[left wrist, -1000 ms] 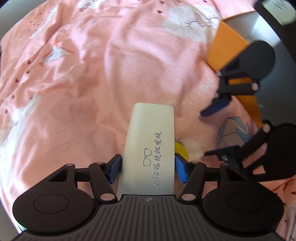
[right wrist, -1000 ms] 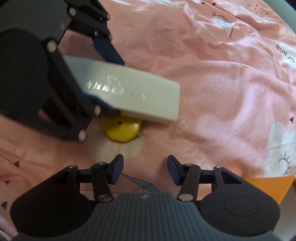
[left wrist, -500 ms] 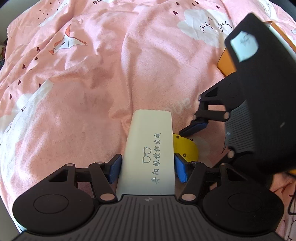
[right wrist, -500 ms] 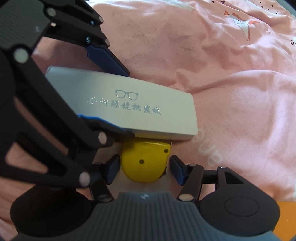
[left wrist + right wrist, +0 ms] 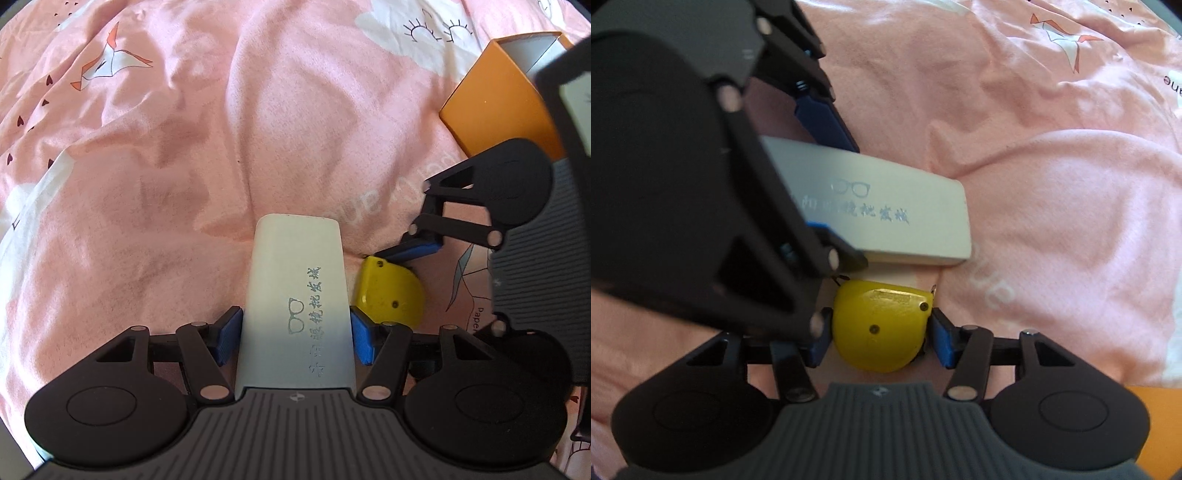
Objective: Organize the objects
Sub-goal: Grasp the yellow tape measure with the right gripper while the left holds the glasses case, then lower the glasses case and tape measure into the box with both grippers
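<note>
Left wrist view: my left gripper is clamped on a smooth, pale grey case, a flat slab with rounded corners and a stamped glasses outline beside a line of characters. Its blue pads press on the long sides, and the case juts forward over the rumpled pink sheet, soft cotton printed with foxes and clouds.

Just beside the case's right edge lies a yellow tape, hard glossy plastic, domed on one side and flat on the other, with small screw holes. My right gripper straddles it; its jaws have just been closing, with the tape between them. The right pad looks barely off the shell and the left one is half hidden by my other tool, so I cannot tell whether it grips. An orange box, matte card, sits open at the upper right.
</note>
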